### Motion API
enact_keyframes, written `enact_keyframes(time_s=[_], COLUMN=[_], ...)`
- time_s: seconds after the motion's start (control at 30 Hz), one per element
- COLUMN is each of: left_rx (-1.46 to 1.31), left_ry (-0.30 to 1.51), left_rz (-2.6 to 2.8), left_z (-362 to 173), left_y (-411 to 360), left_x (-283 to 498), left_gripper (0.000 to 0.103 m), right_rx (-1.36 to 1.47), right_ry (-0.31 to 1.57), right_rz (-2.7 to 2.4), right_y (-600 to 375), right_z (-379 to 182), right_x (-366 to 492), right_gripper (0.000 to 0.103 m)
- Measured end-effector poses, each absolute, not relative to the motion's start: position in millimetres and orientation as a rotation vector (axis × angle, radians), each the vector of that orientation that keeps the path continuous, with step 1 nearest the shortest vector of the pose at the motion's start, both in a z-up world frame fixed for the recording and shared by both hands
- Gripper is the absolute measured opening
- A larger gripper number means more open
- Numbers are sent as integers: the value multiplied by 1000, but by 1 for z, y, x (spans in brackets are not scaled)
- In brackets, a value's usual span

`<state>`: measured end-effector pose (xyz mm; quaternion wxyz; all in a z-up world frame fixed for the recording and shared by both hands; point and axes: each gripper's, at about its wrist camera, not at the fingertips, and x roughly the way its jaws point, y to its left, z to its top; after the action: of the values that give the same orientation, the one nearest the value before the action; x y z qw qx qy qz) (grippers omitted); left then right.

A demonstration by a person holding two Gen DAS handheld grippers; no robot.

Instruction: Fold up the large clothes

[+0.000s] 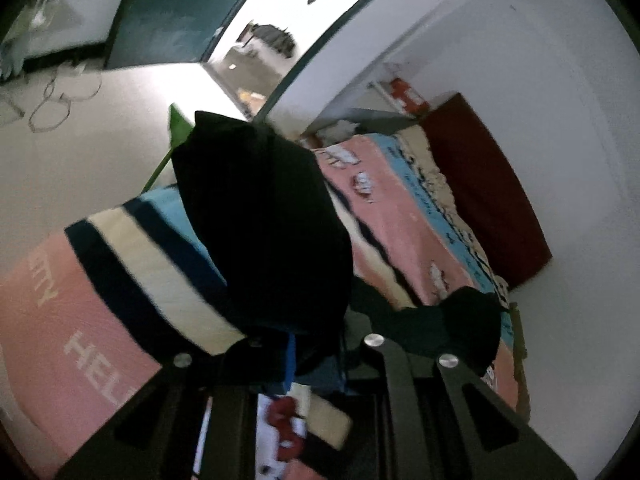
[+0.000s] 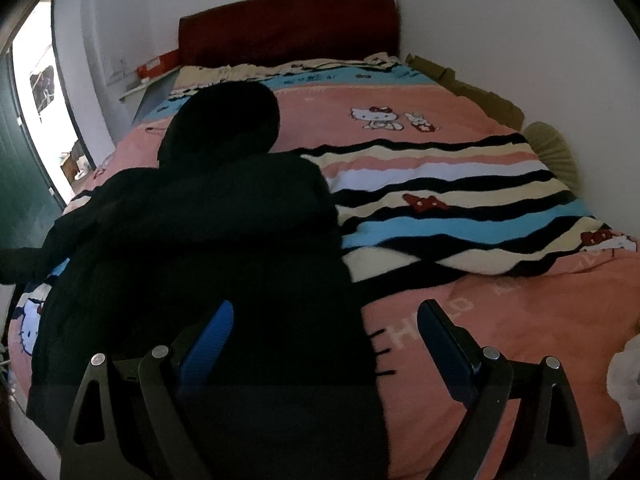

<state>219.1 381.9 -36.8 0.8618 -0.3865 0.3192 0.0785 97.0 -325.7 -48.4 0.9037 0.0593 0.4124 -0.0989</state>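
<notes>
Right wrist view: the right tongs (image 2: pixel 324 344) hover spread over a black hooded jacket (image 2: pixel 208 240) lying on the bed (image 2: pixel 520 340) at 9 o'clock, hood toward the red headboard (image 2: pixel 288 28). Left wrist view: the left tongs (image 1: pixel 316 356) pinch a raised fold of the jacket.

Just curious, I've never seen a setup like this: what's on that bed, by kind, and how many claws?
Black garment: 1
Striped cartoon bedspread: 1
Dark red headboard cushion: 1
Claws: 2, left claw and right claw
Total: 5
</notes>
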Motion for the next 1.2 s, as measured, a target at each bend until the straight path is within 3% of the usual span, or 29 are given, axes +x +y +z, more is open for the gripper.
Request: enact_keyframes(time_s=[0.33, 0.57, 0.93, 1.2], left_rx=[-641, -560, -466, -363], left_ry=[614, 601, 670, 791], left_rz=[60, -48, -208, -283], left_z=[71, 108, 91, 45], left_y=[253, 150, 15, -77], left_x=[236, 255, 271, 278], left_gripper=[13, 12, 10, 10], right_rx=[169, 224, 320, 309], right_ry=[783, 729, 700, 707], right_rz=[-229, -268, -338, -365], right_y=[-392, -439, -493, -503], right_z=[-46, -36, -39, -51], right_x=[80, 73, 63, 61], right_gripper=[92, 92, 92, 93])
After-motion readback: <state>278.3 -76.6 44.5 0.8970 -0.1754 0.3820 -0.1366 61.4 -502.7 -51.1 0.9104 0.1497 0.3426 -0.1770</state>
